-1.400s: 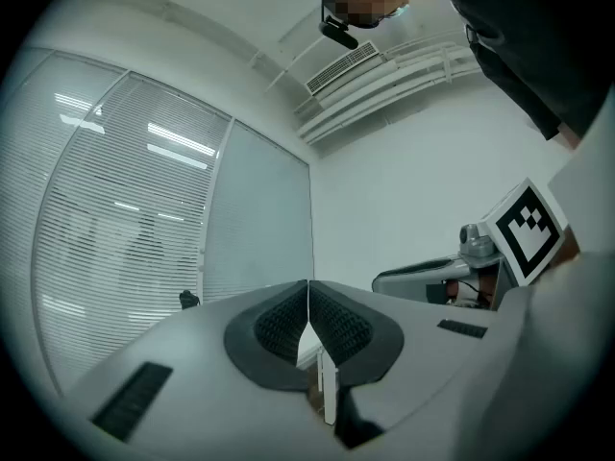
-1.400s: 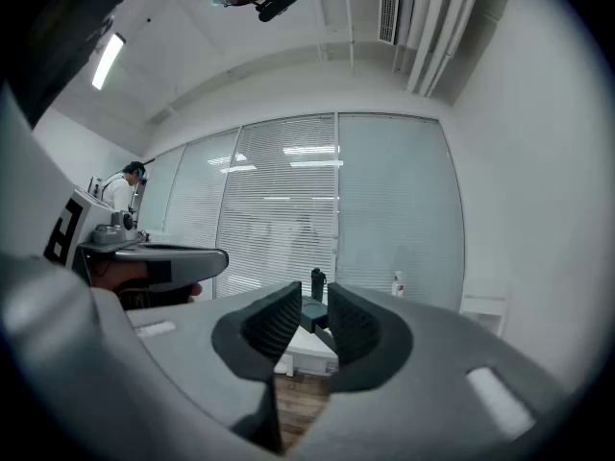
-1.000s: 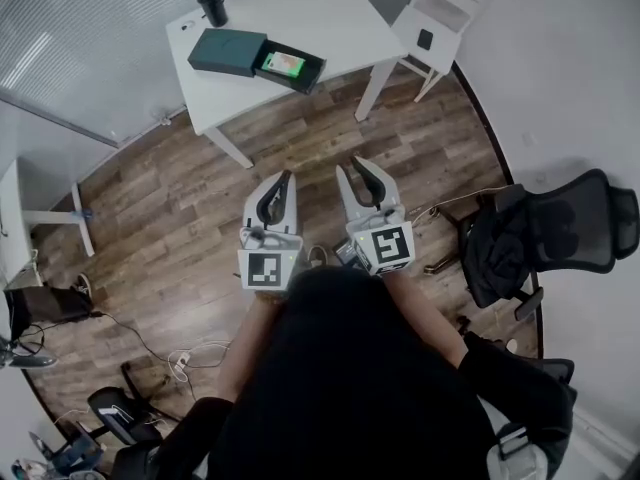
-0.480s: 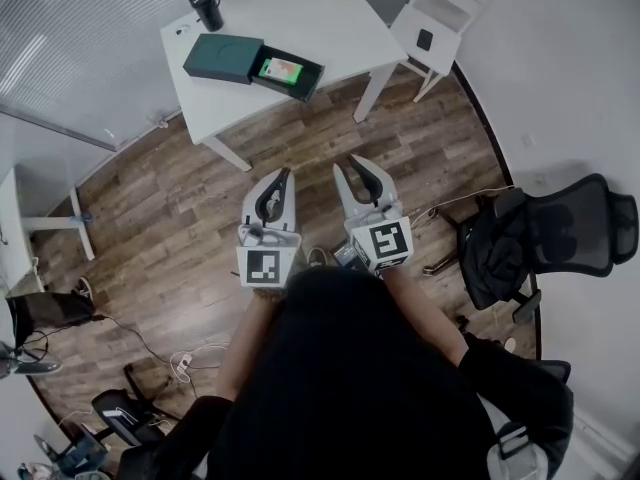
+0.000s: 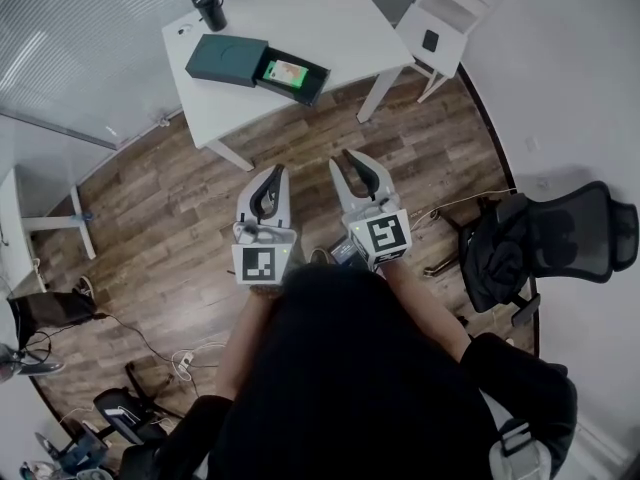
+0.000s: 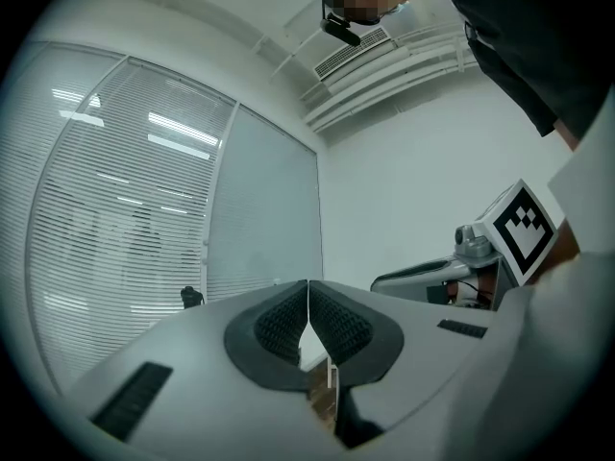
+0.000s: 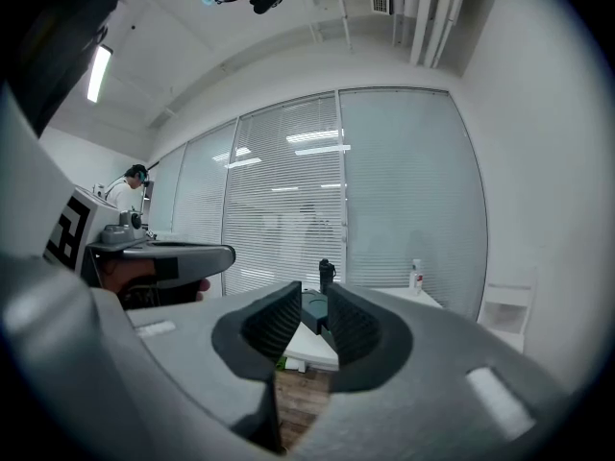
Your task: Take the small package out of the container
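One container [image 5: 226, 58], one package [image 5: 286, 70], two hand-held grippers [image 5: 274, 172] [image 5: 350, 160]

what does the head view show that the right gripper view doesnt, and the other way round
Only the head view: the black office chair and the cables on the floor. Only the right gripper view: the ceiling light and ceiling pipes. Both: the white table, the dark box and black cup on it, and the left hand-held gripper.

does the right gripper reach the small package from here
Probably not yet: right gripper hangs over the floor, short of the table where the small package lies in the open container; nothing blocks the path.
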### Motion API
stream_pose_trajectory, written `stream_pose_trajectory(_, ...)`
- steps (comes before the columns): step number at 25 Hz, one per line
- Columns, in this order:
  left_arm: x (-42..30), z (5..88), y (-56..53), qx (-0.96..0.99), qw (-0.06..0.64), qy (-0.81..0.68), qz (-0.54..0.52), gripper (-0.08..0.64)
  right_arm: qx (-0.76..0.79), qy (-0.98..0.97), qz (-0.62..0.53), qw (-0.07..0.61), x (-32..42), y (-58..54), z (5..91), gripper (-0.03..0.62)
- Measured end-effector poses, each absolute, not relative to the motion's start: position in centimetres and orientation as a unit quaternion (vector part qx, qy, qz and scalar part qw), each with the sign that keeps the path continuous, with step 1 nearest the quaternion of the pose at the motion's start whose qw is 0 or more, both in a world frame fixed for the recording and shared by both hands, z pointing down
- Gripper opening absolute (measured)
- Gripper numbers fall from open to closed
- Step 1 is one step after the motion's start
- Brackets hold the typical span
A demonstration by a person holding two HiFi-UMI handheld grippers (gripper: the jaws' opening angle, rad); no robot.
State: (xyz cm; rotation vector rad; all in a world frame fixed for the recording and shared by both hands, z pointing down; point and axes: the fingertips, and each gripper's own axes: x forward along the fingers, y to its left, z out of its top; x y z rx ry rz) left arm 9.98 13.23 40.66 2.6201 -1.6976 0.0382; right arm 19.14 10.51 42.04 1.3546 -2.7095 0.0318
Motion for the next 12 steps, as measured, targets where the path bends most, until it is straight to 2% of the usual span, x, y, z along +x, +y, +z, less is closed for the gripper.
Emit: stream_pose_trajectory(12,7.9,40.6,9.0,0.835,0.007,-0.550,0.002,0.005,0.431,-0.899,0.006,0.081,17.0,6.5,42.0,0.078)
